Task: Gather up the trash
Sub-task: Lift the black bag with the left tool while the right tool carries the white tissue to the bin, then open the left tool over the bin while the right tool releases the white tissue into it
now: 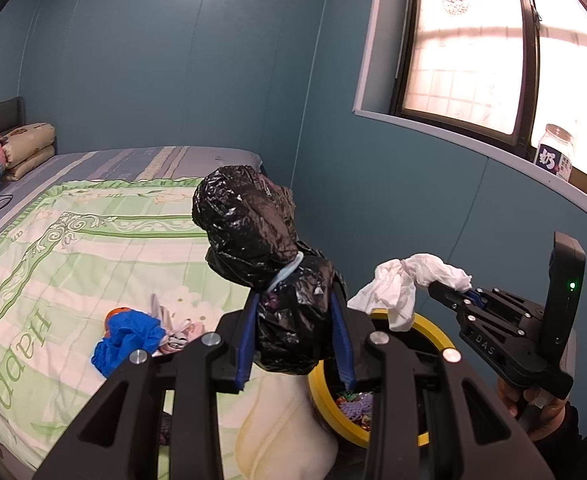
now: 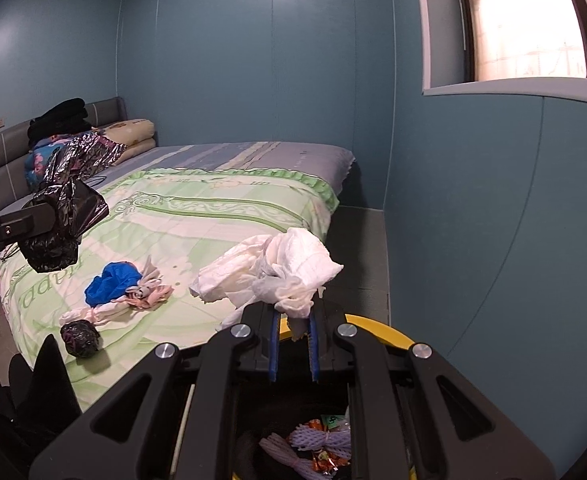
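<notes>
My left gripper is shut on a tied black plastic bag and holds it in the air above the bed; it also shows in the right wrist view. My right gripper is shut on a crumpled white tissue, seen too in the left wrist view, over a yellow-rimmed trash bin that holds wrappers and purple foam netting. On the green quilt lie a blue crumpled bag, pink and white scraps and a small black wad.
The bed fills the left, with pillows and dark clothes at the headboard. A blue wall and window sill with a glass jar stand on the right. A grey floor strip runs beside the bed.
</notes>
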The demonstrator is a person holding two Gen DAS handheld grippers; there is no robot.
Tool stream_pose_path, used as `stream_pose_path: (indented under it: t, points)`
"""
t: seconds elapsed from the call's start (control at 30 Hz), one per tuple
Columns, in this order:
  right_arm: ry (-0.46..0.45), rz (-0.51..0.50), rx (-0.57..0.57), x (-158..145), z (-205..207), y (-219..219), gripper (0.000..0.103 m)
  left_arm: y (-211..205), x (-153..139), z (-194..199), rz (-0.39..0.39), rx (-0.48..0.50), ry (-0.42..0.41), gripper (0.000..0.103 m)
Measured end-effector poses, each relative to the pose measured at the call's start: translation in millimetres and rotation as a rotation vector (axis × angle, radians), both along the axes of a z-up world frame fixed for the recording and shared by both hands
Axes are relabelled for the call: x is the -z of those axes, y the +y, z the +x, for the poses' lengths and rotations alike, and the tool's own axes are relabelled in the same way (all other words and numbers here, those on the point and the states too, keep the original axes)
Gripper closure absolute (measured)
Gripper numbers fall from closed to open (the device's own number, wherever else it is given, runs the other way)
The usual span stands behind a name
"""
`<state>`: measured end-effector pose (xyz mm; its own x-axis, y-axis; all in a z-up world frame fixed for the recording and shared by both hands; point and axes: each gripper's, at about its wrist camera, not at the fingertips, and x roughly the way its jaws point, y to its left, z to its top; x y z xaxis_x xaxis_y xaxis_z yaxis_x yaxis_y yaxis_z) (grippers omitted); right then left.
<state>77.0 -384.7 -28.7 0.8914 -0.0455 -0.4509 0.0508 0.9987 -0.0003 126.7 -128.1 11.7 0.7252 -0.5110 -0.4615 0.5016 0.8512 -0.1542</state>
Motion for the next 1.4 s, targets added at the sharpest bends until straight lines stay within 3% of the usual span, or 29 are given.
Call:
stream_pose_path:
  t: [0.57, 0.93, 1.4]
  points:
    - [0.07, 0.004, 0.123, 18, -2, -34, 0.092, -56, 11, 0, 0.036, 0.097, 0.041, 0.072]
    - [0.118, 0.029, 0.144, 33, 3, -48, 0.092, -84, 27, 3, 0.067, 0.124, 0.088, 0.072]
    - [0.209, 0.061, 0.164, 52, 13, -61, 0.092, -108, 77, 22, 0.112, 0.164, 0.212, 0.072]
